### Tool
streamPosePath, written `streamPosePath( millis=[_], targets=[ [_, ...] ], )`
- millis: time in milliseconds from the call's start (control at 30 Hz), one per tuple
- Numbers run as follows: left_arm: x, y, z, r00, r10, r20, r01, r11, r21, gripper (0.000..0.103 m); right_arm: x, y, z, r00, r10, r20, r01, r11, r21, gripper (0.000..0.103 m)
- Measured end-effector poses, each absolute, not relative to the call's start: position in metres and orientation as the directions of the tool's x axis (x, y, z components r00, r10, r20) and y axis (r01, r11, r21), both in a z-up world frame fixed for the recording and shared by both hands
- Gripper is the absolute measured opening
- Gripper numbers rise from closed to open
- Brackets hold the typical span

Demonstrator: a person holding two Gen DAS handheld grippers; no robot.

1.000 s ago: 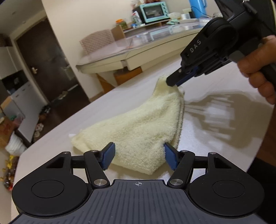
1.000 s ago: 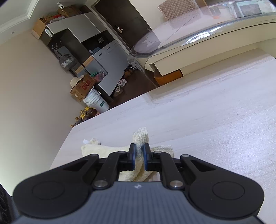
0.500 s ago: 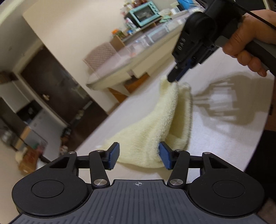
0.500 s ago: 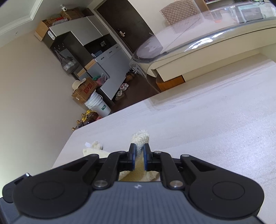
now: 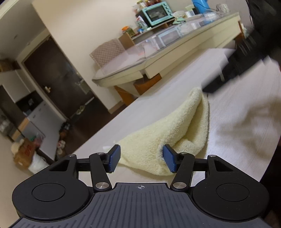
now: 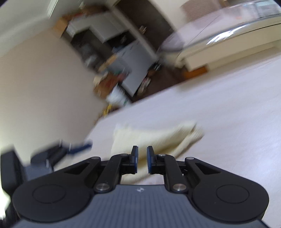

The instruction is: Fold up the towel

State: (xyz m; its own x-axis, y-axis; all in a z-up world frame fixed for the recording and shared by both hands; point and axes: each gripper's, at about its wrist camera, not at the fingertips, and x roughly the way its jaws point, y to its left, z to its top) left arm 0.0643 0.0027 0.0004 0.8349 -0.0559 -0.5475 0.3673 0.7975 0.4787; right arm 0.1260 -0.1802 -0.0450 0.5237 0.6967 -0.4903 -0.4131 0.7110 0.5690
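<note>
A pale yellow towel (image 5: 166, 133) lies rumpled on the white table (image 5: 237, 140), one corner still raised toward the far right. My left gripper (image 5: 141, 158) is open, its blue pads on either side of the towel's near edge, holding nothing. In the left wrist view the right gripper (image 5: 219, 84) is a dark blur just beyond the raised corner. In the blurred right wrist view my right gripper (image 6: 142, 158) has its pads slightly apart with nothing between them, and the towel (image 6: 158, 138) lies on the table ahead of it. The left gripper (image 6: 70, 150) shows at the left there.
A long glass-topped counter (image 5: 158, 57) with a teal oven (image 5: 155, 11) stands beyond the table. The table's left edge (image 5: 98, 135) drops to a dark floor with boxes and a bucket. A chair back (image 5: 107, 52) stands by the counter.
My right gripper has opened slightly, let go of the towel corner and pulled back fast. The corner is sinking. My left gripper has stayed open at the near edge.
</note>
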Motion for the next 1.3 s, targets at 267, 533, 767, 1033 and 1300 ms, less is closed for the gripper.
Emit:
streamPosePath(
  millis=[267, 533, 767, 1033, 1300],
  targets=[
    [0.066, 0.023, 0.014, 0.810, -0.160, -0.565, 0.400, 0.855, 0.332, 0.074, 0.131, -0.125, -0.053, 0.494, 0.637, -0.592, -0.514, 0.763, 0.392, 0.013],
    [0.140, 0.048, 0.004, 0.679, -0.344, -0.649, 0.572, 0.802, 0.172, 0.073, 0.127, -0.115, -0.051, 0.506, 0.640, -0.578, -0.547, 0.756, 0.359, 0.014],
    [0.175, 0.045, -0.004, 0.590, -0.416, -0.692, 0.674, 0.726, 0.139, 0.073, 0.109, -0.104, -0.054, 0.395, 0.715, -0.577, -0.672, 0.653, 0.349, 0.015],
    [0.178, 0.027, -0.021, 0.586, -0.374, -0.719, 0.705, 0.672, 0.225, 0.074, 0.093, -0.112, -0.052, 0.298, 0.761, -0.577, -0.717, 0.577, 0.391, 0.021],
    [0.176, 0.025, -0.019, 0.596, -0.344, -0.726, 0.683, 0.692, 0.233, 0.077, 0.097, -0.113, -0.046, 0.355, 0.757, -0.548, -0.688, 0.609, 0.395, 0.021]
  ],
)
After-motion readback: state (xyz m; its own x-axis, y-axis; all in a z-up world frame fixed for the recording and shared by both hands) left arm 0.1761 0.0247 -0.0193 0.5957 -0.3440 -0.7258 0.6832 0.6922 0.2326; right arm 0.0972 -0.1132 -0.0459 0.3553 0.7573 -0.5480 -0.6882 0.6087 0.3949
